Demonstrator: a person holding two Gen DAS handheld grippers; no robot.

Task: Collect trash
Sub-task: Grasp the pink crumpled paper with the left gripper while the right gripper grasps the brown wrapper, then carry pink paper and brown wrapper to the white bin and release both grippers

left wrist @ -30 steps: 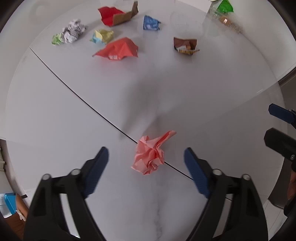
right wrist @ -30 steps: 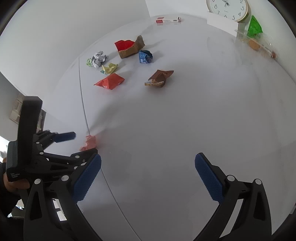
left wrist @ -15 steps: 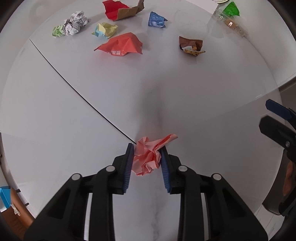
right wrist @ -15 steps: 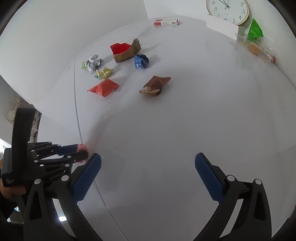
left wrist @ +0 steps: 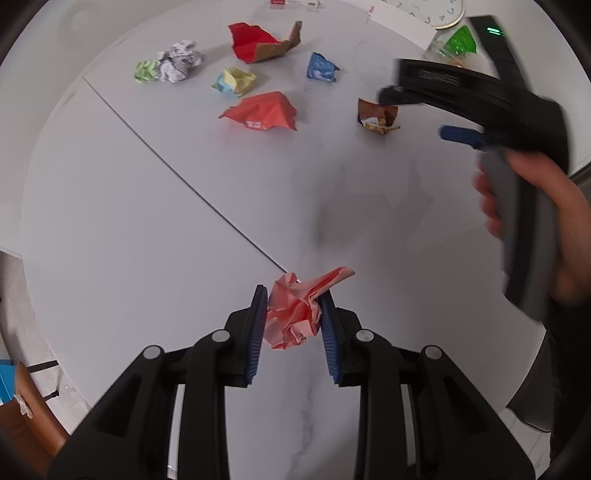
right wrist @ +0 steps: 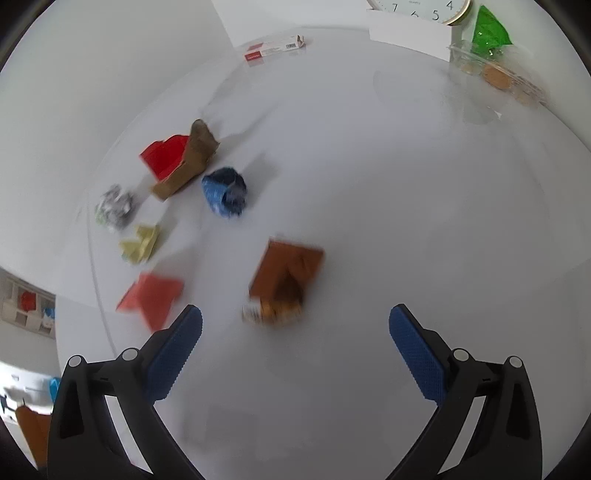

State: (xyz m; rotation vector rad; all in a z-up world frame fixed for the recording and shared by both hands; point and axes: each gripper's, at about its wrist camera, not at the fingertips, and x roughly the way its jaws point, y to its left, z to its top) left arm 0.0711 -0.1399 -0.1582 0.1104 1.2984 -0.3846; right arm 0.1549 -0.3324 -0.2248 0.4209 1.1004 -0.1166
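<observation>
My left gripper is shut on a crumpled pink paper ball just above the white table. My right gripper is open and empty, hovering just short of a brown wrapper; the view is blurred. The right tool and the hand holding it show in the left wrist view, with the brown wrapper beside its tip. Further trash lies beyond: an orange-red wrapper, a blue wrapper, a yellow wad, a grey-white ball, a green wad and a red-brown torn box.
A dark seam crosses the table. At the far edge stand a clock, a green bag on a clear packet of biscuits, and a small red-white box. A shelf is off the table's left.
My left gripper closed on the pink paper ball and holds it. My right gripper swept forward and left over the table toward the brown wrapper, jaws still wide.
</observation>
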